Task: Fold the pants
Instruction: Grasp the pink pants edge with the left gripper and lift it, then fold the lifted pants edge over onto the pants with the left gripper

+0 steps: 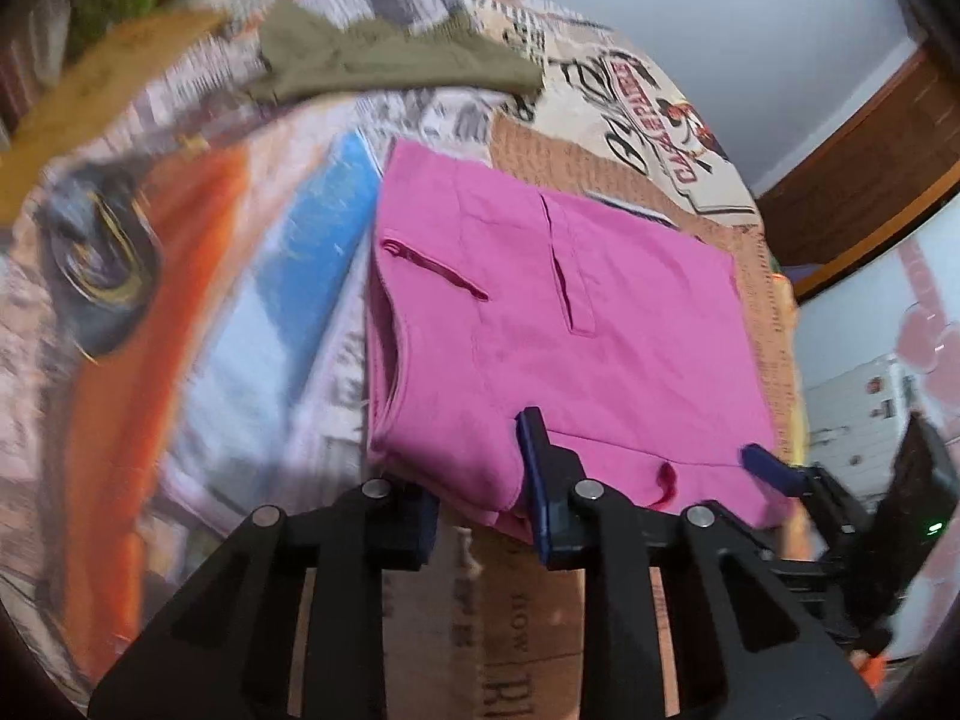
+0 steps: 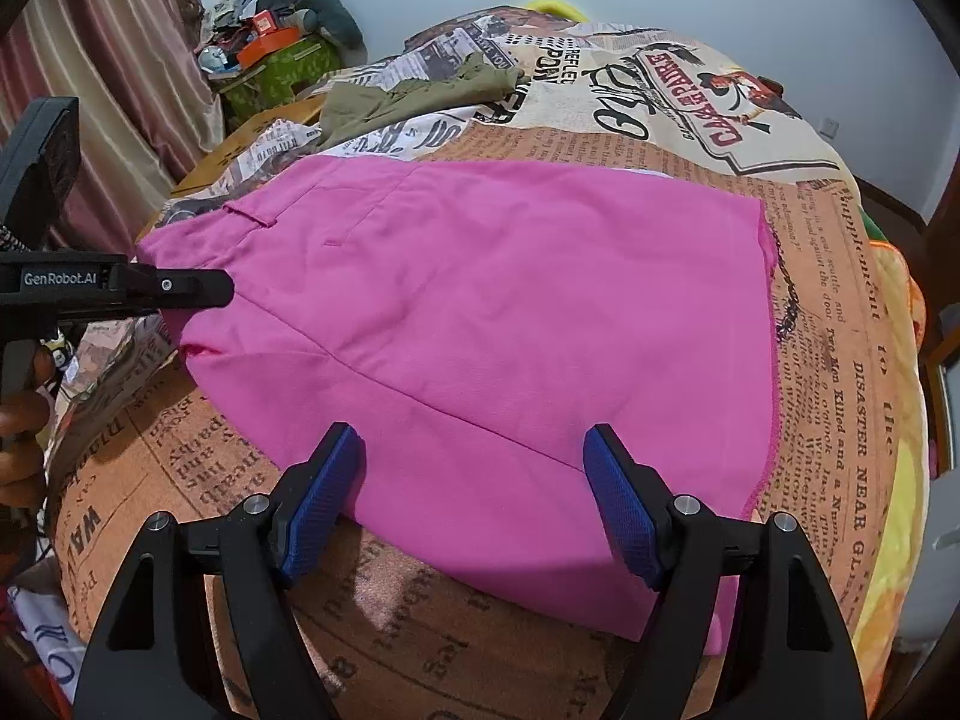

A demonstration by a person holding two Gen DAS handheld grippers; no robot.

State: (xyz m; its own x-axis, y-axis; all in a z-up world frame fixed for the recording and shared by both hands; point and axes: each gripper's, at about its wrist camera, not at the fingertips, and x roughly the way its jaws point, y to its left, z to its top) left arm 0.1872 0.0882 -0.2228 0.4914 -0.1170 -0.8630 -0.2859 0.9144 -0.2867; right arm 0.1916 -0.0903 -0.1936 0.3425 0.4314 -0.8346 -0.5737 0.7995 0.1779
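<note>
Pink pants (image 2: 480, 324) folded flat on newspaper-print bedspread (image 2: 750, 138), toward its near edge. Right gripper (image 2: 474, 498) released, fingers spread above near hem. Left gripper (image 1: 480, 498) at waist-side edge; grip state indeterminate. Olive garment (image 2: 414, 93) near far edge.

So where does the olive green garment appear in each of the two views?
Left wrist view: the olive green garment lies near the top, left of centre, beyond the pink pants.
Right wrist view: it lies in the upper part, left of centre, again beyond the pink pants.
Shared landmark: the red banner print on the newspaper-pattern cover, to the garment's right.
</note>
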